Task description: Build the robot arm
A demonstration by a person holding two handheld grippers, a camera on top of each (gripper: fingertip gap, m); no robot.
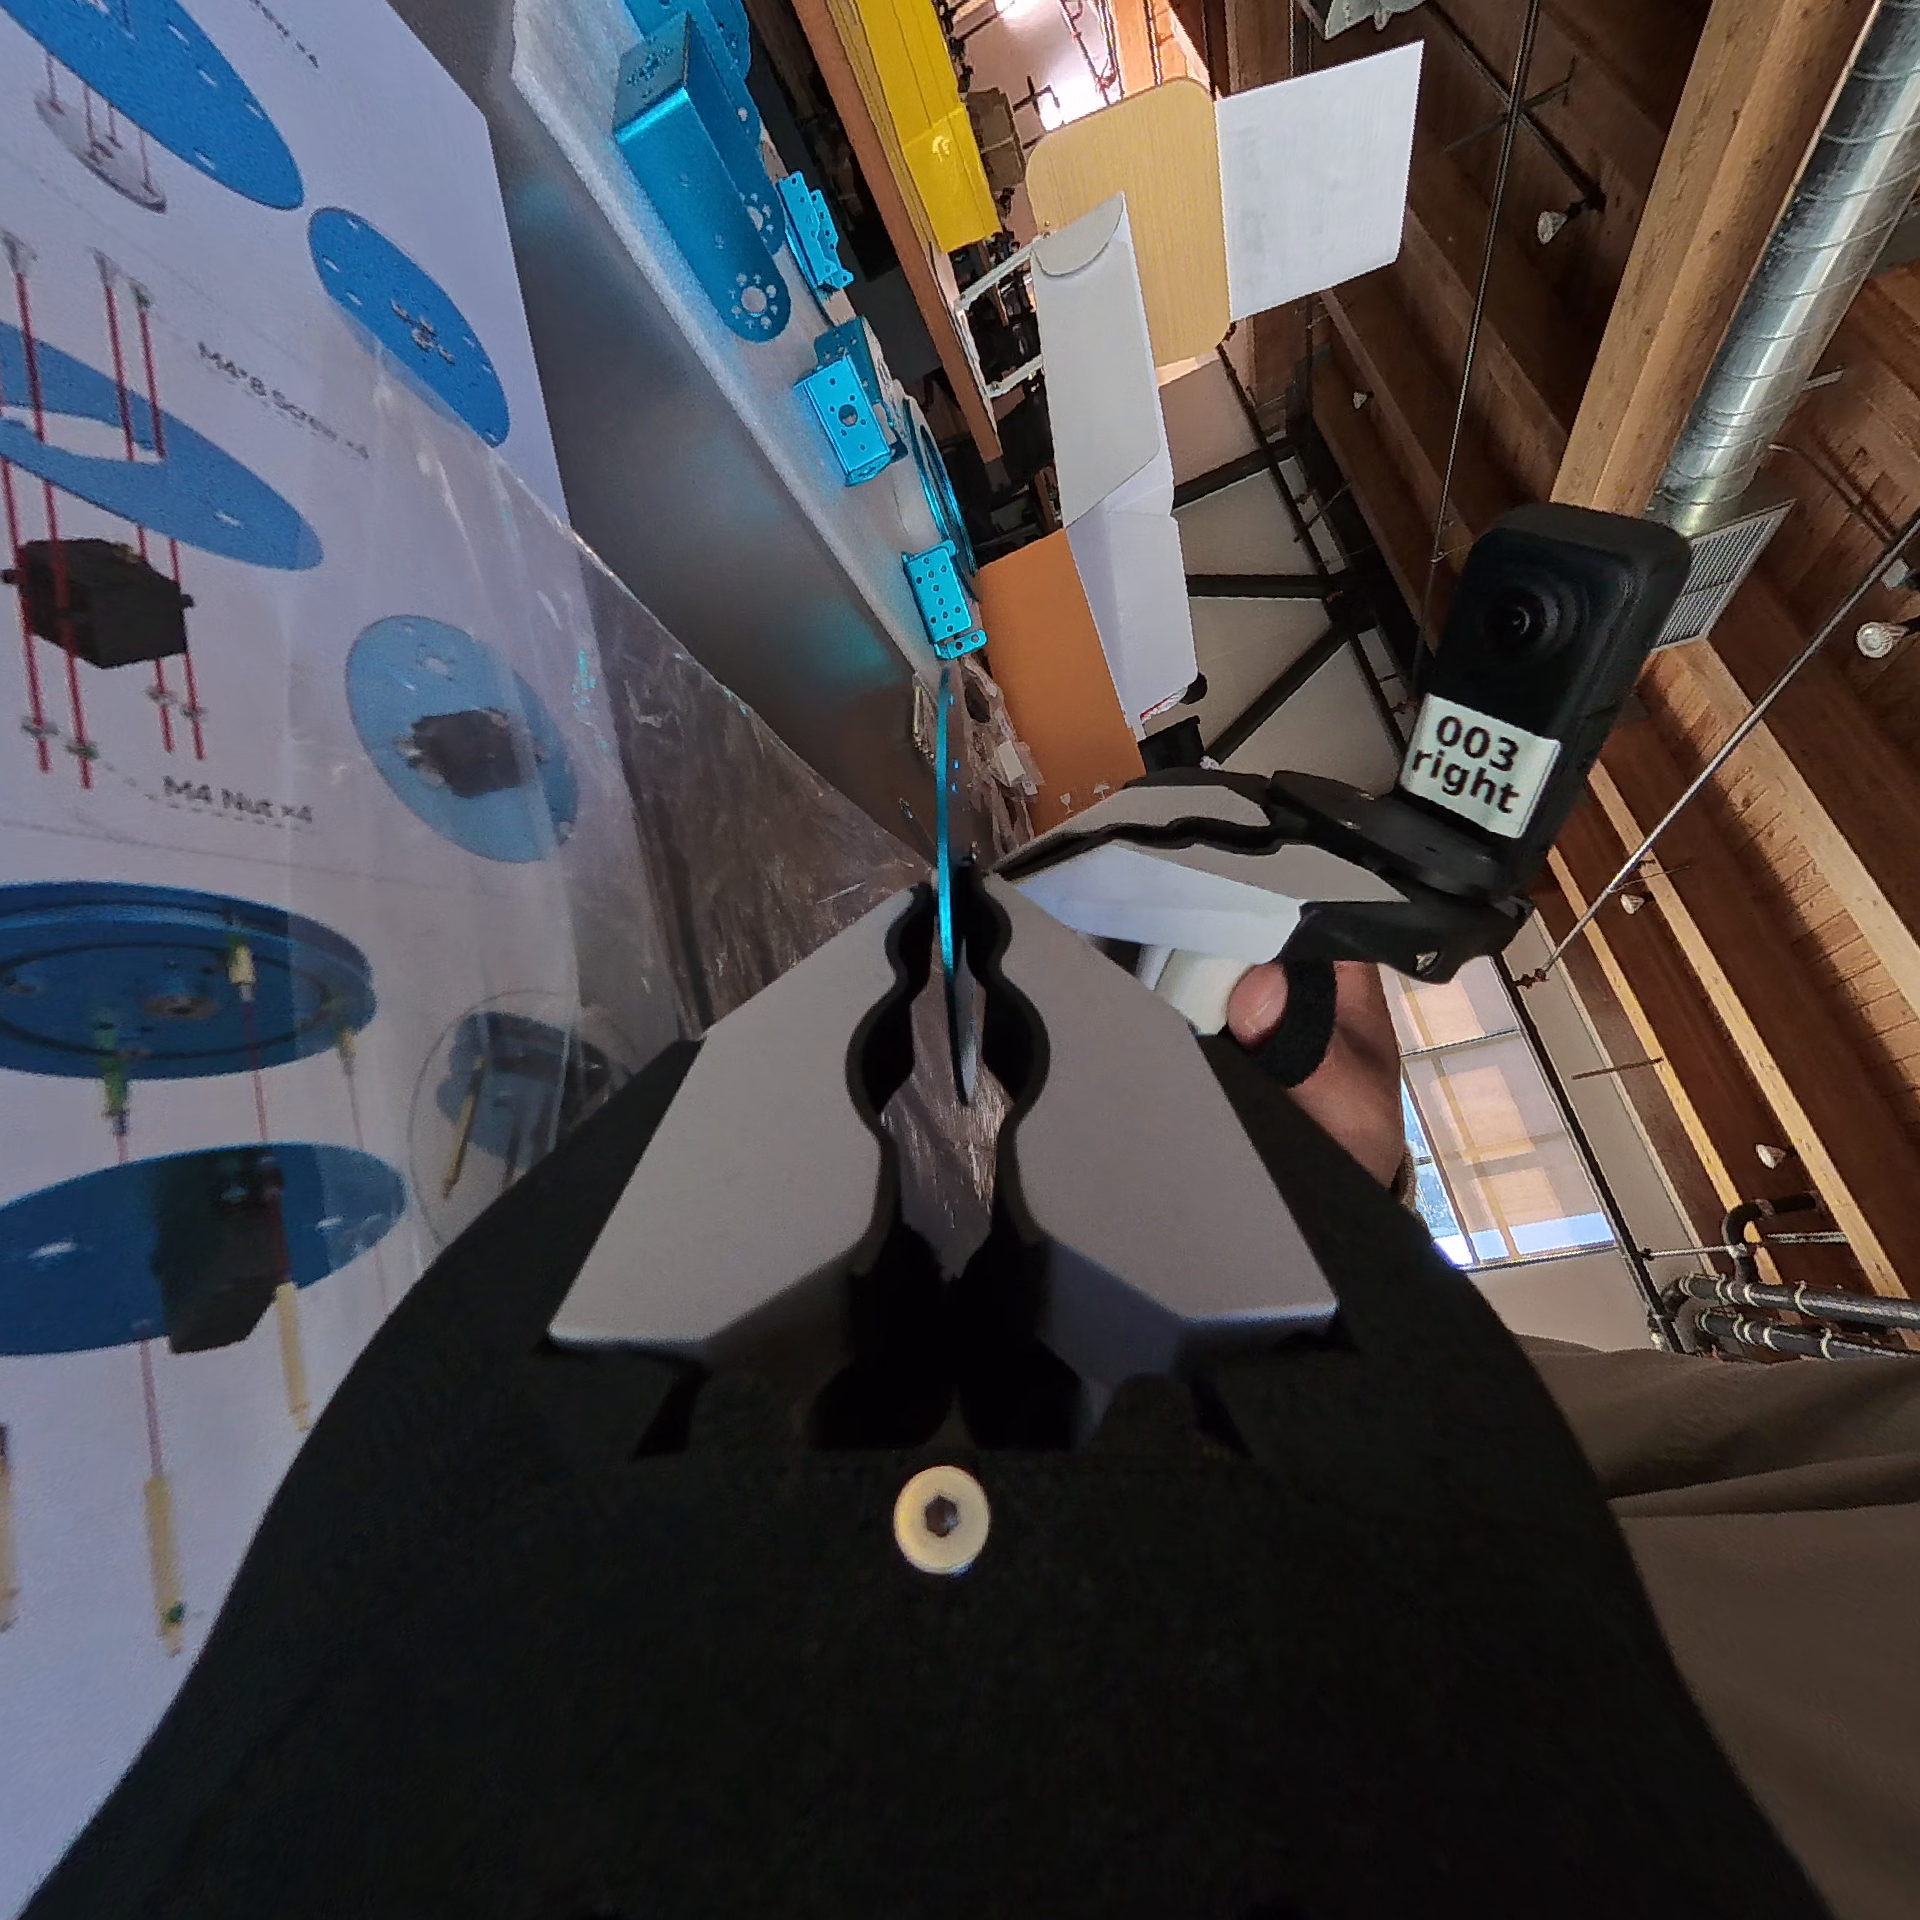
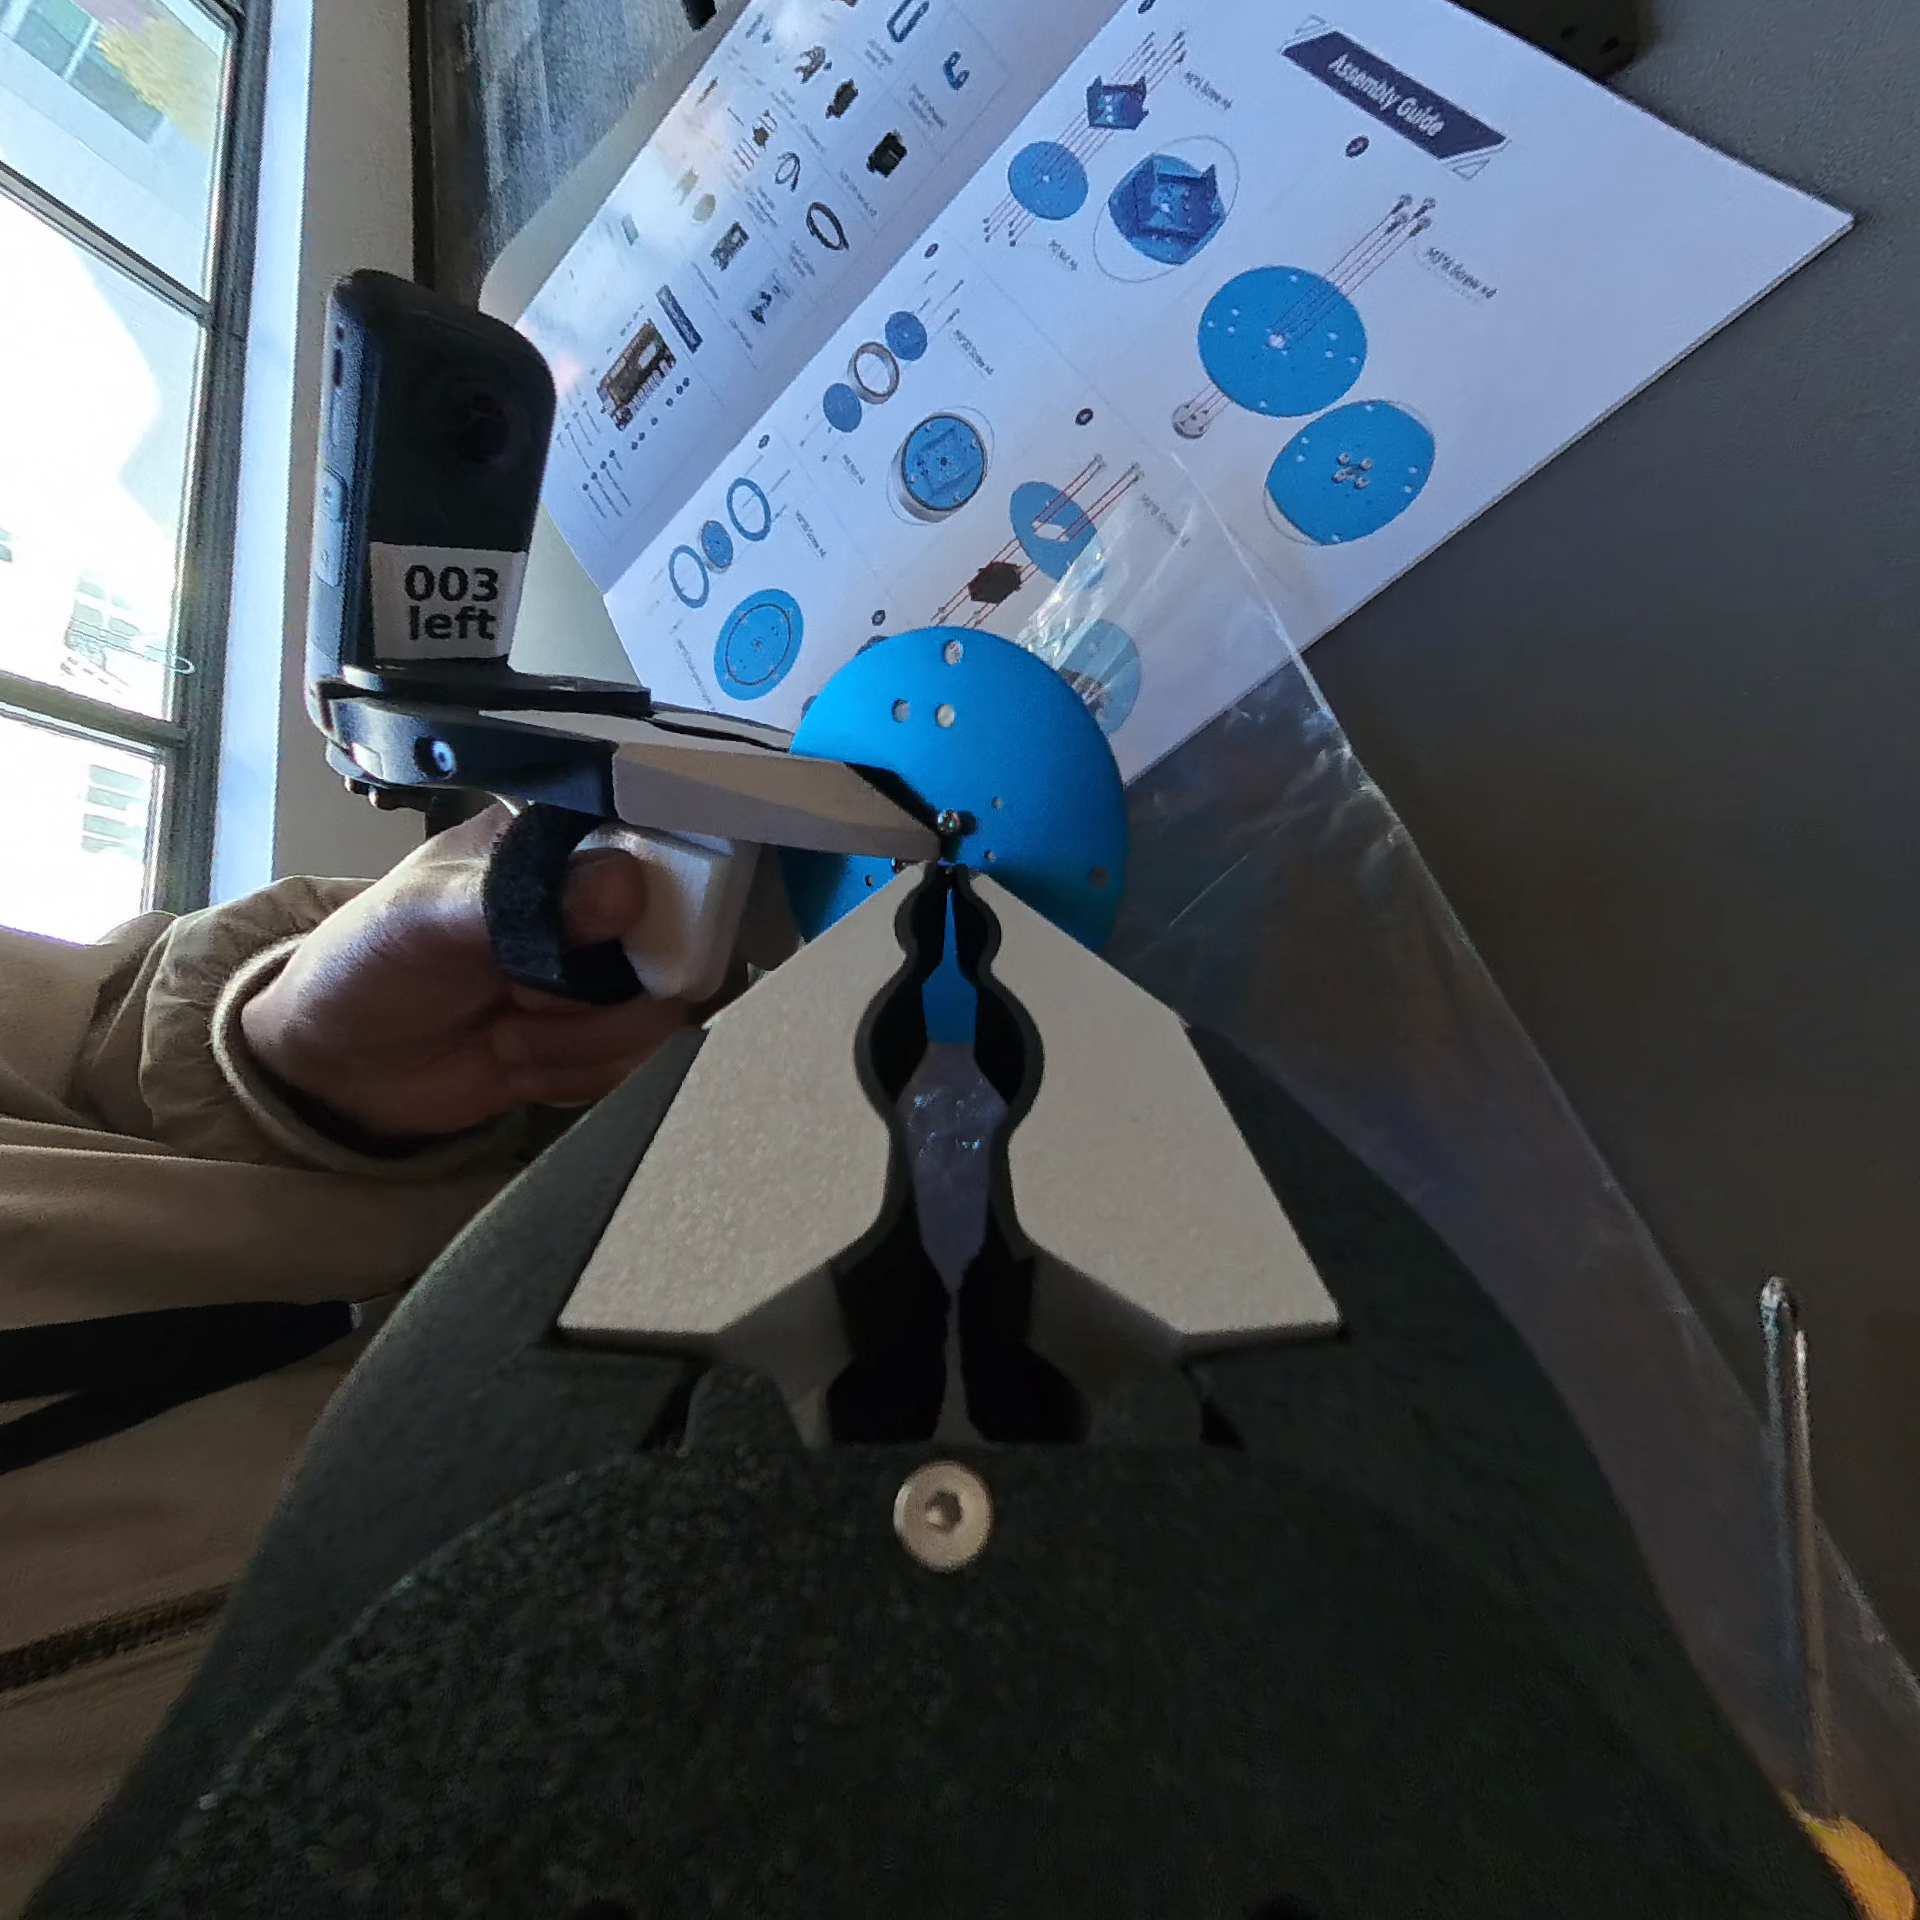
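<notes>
A thin round blue metal disc [image 1: 945,810] with small holes is held on edge above the table. My left gripper [image 1: 951,894] is shut on its rim; in the right wrist view the left gripper [image 2: 930,836] reaches in from the left and clamps the disc [image 2: 997,748]. My right gripper [image 2: 948,878] is shut, with a small silver screw [image 2: 948,821] at its tips against the disc's face. In the left wrist view the right gripper [image 1: 997,868] comes in from the right and touches the disc.
A printed guide sheet [image 2: 1143,312] lies on the grey table [image 2: 1662,727], partly under a clear plastic bag [image 2: 1299,831]. Several blue metal brackets [image 1: 842,426] lie on a grey mat. A screwdriver [image 2: 1792,1558] lies at the right. An open white box [image 1: 1112,468] stands beyond. Both grippers' tips are roughly 15 cm from the screwdriver [image 2: 1792,1558].
</notes>
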